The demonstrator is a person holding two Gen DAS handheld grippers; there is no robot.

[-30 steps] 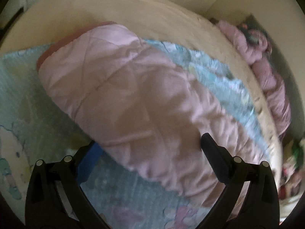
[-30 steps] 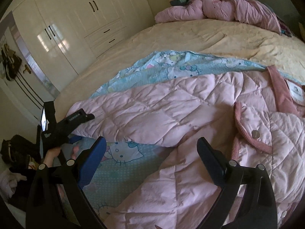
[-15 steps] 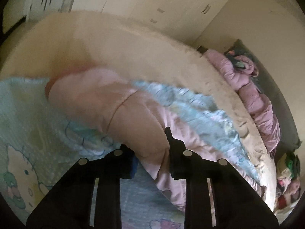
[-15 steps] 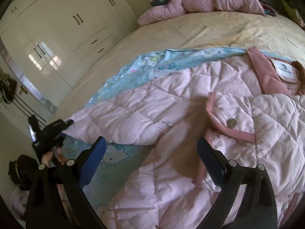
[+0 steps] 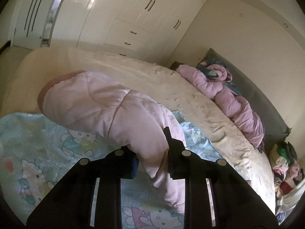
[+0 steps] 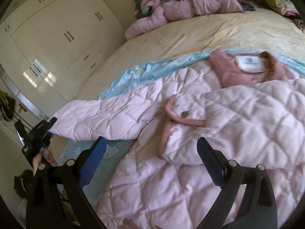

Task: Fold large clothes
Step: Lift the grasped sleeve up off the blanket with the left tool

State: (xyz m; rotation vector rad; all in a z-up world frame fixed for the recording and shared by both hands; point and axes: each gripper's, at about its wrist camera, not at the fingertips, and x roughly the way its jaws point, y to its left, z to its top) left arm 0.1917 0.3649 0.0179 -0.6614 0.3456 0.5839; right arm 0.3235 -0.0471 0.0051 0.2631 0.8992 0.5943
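Pink quilted jacket (image 6: 219, 114) lies spread on a cartoon-print blanket (image 6: 133, 70) across the bed (image 6: 219, 28). White neck label (image 6: 249, 63) at 1 o'clock; print illegible. Left gripper (image 5: 152, 150) is clamped on the sleeve (image 5: 106, 112), lifted clear of the blanket. Right gripper (image 6: 150, 152) hangs over the jacket's body, jaws wide, nothing between. Bare bedspread toward 12 o'clock; pink bedding (image 6: 183, 5) beyond.

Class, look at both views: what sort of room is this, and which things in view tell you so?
Most likely a home bedroom: a wide bed with a cream cover, built-in white wardrobes along the wall, and a cartoon-print blanket spread under a pink quilted coat.
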